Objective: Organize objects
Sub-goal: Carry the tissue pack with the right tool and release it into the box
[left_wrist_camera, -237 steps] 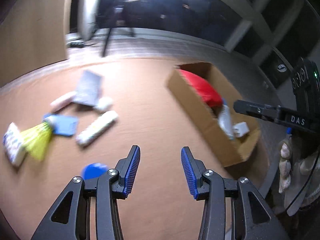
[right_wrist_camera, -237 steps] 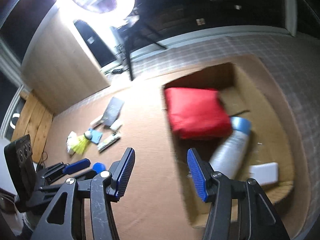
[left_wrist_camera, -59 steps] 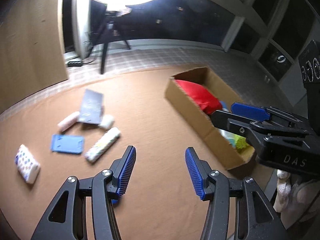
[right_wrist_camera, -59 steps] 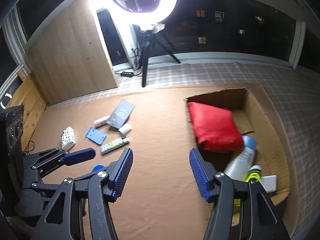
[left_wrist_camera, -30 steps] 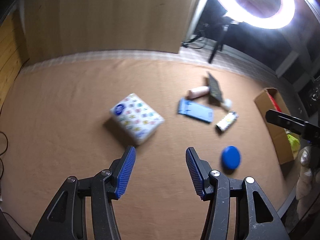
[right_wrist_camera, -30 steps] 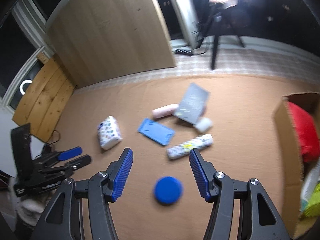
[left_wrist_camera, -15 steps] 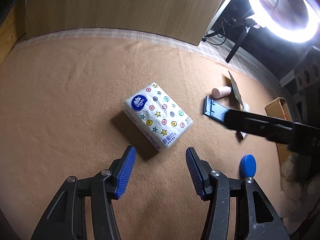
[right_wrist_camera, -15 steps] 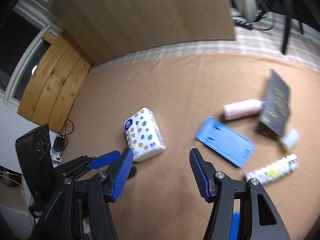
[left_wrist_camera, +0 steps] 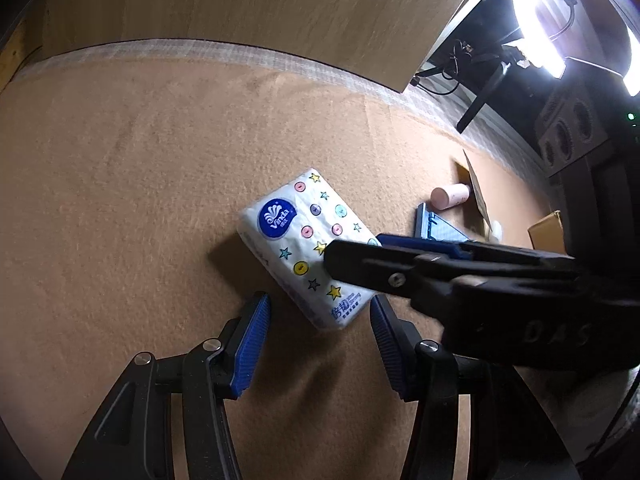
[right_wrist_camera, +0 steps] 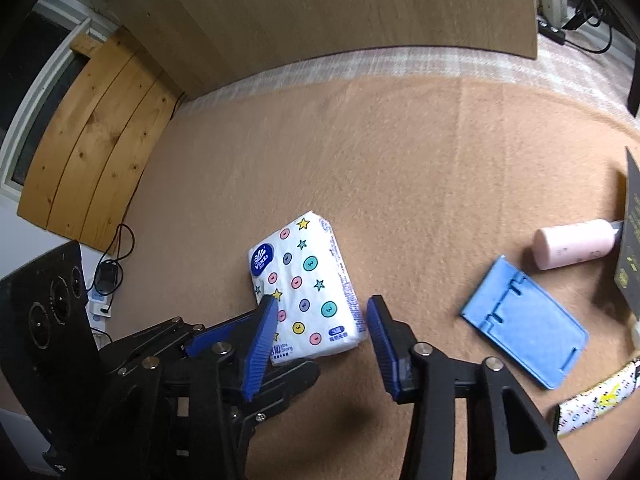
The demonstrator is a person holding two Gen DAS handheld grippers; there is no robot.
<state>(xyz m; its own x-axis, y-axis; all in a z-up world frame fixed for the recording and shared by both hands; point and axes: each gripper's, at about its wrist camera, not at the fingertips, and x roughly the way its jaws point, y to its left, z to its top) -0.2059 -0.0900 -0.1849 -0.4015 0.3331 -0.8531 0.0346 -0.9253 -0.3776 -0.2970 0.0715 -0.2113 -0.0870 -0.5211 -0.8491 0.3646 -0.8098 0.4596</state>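
Observation:
A white tissue pack (right_wrist_camera: 308,288) printed with stars and buttons lies flat on the tan carpet (right_wrist_camera: 400,168). My right gripper (right_wrist_camera: 322,320) hangs just over its near end. Its jaws are closing, with the pack's end between the blue pads, and I see no pad pressing on it. In the left wrist view the same pack (left_wrist_camera: 296,232) lies just ahead of my left gripper (left_wrist_camera: 320,320), which is open and holds nothing. The right gripper's fingers (left_wrist_camera: 360,260) reach in from the right and cover part of the pack.
Right of the pack lie a blue plastic tray (right_wrist_camera: 524,328), a pink bottle (right_wrist_camera: 572,248), a dark card (right_wrist_camera: 632,240) and a patterned tube (right_wrist_camera: 596,400). A cardboard box (left_wrist_camera: 546,232) shows at the far right. Wooden panels (right_wrist_camera: 92,160) and cables (right_wrist_camera: 108,272) border the carpet.
Both grippers have dropped closer to the tissue pack. The right one swung left from the blue lid to the pack, and its jaws have narrowed.

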